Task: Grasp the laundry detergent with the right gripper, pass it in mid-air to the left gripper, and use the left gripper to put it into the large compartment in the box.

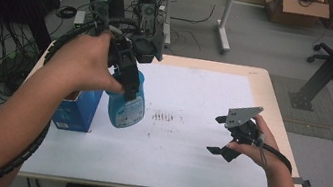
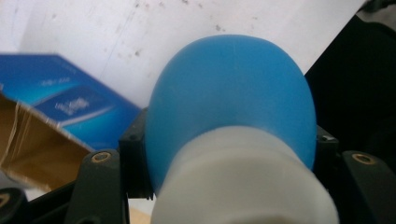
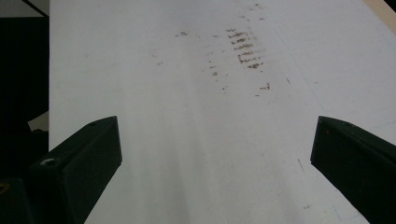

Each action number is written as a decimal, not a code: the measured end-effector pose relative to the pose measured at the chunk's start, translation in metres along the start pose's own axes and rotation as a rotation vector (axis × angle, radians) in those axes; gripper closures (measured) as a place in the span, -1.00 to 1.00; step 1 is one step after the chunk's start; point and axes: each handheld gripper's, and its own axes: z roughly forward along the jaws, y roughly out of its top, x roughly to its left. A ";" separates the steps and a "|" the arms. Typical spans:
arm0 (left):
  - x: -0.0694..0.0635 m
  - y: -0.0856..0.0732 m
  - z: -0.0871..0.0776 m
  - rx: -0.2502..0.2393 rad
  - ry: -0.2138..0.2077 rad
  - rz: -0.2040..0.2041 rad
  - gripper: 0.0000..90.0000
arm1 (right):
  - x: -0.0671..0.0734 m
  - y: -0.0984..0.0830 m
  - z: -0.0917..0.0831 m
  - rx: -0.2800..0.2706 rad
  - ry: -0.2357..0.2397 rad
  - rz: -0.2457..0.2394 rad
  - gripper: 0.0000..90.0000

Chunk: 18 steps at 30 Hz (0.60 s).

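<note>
A white sheet [image 1: 189, 127] covers most of the table, and its middle and near parts lie bare apart from a patch of brown smudges [image 1: 163, 117]. At the left edge, an open blue box [image 1: 76, 109] stands just beside a raised blue spray bottle [image 1: 127, 105], narrowing passage there. The right side lies open.

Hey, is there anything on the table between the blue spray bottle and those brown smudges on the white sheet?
Nothing visible. The left claw is shut on the blue spray bottle, just beside the brown smudges, with only bare white sheet between. The blue box stands on the bottle's far side.
</note>
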 end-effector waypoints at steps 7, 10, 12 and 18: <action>0.017 -0.010 -0.026 0.010 -0.018 -0.146 -0.16 | -0.001 -0.001 -0.007 0.003 -0.016 0.004 -0.96; 0.024 -0.015 -0.035 0.013 -0.035 -0.205 -0.16 | -0.001 -0.001 -0.009 0.008 -0.017 -0.001 -0.96; 0.029 -0.018 -0.041 0.017 -0.037 -0.241 -0.16 | -0.002 -0.001 -0.010 0.013 -0.018 0.001 -0.96; 0.045 -0.029 -0.061 0.022 -0.004 -0.338 -0.16 | -0.004 -0.001 -0.013 0.023 -0.021 0.001 -0.96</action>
